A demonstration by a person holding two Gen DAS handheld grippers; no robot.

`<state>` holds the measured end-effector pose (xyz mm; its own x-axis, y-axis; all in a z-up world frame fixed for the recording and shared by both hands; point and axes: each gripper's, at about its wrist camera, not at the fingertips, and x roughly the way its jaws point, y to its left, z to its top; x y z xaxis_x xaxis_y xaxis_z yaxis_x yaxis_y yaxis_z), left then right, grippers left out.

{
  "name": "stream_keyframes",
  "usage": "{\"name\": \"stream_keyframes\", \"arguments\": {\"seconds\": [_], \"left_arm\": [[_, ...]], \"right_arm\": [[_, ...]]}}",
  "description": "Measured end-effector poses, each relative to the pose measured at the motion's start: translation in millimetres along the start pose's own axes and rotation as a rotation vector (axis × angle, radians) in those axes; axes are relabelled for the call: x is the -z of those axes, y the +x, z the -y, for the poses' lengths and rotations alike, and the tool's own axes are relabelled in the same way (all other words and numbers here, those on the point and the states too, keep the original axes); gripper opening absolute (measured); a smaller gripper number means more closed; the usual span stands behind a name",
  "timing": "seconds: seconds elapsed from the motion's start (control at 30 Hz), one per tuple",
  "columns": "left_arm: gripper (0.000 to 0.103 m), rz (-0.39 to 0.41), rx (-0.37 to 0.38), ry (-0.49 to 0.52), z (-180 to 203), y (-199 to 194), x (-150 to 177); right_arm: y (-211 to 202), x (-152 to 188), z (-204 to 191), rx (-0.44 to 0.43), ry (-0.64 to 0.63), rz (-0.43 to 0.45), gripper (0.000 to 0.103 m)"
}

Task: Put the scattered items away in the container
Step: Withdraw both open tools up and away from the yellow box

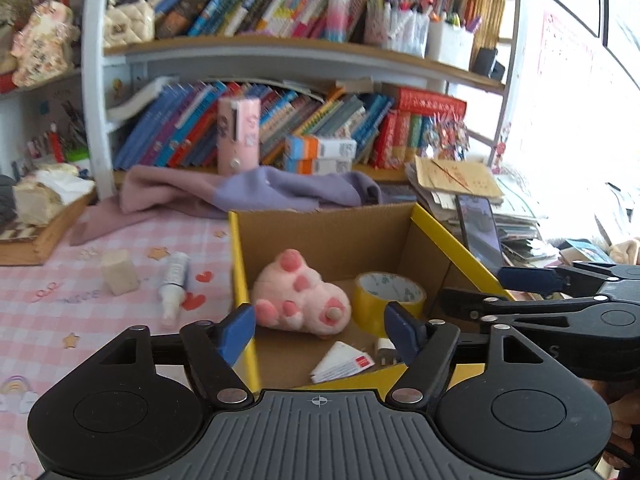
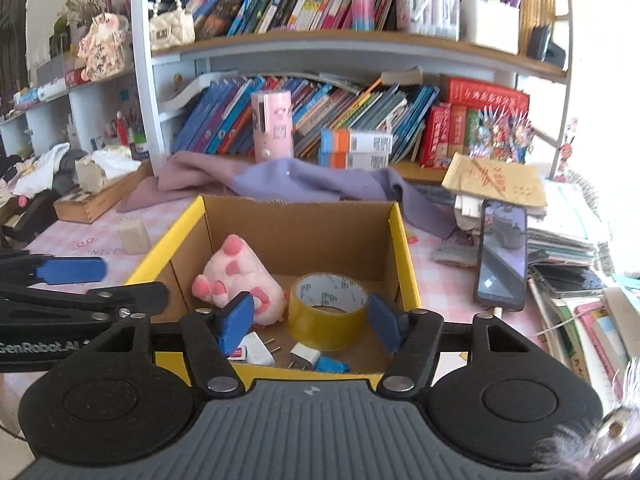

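Box, brown card with yellow rims, sits straight ahead of both my grippers and already holds the plush, tape, a plug and a paper packet. Both my left gripper and right gripper have their jaws spread with nothing between them. I judge the next pick is the bottle or the block out at ten o'clock of my left gripper, the nearer one; the white bottle lies with its long axis running toward twelve.
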<state>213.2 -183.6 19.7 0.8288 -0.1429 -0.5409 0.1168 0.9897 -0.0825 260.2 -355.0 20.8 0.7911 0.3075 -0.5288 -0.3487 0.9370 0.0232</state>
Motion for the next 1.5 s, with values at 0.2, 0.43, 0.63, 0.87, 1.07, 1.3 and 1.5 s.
{"name": "stream_keyframes", "arguments": {"seconds": [0.2,0.43,0.63,0.87,1.07,1.3,1.5], "left_arm": [[0.081,0.038,0.014,-0.012,-22,-33,10],[0.082,0.051,0.026,0.003,-60,-63,22],[0.082,0.051,0.027,-0.031,-105,-93,38],[0.082,0.072,0.047,-0.087,-149,-123,54],[0.083,0.062,0.067,-0.109,-178,-140,70],[0.083,0.028,0.074,-0.108,-205,-155,85],[0.083,0.013,0.053,-0.109,-227,-165,95]], "right_arm": [[-33,7,-19,0.073,0.029,0.069,0.067],[-56,15,-56,0.155,0.090,0.108,0.072],[-75,22,-100,0.221,0.104,0.137,0.075],[-97,35,-161,0.271,0.041,0.151,0.080],[-107,52,-198,0.285,0.029,0.108,0.080],[-110,69,-237,0.258,0.028,0.056,0.082],[-103,72,-266,0.214,0.020,0.026,0.083]]}}
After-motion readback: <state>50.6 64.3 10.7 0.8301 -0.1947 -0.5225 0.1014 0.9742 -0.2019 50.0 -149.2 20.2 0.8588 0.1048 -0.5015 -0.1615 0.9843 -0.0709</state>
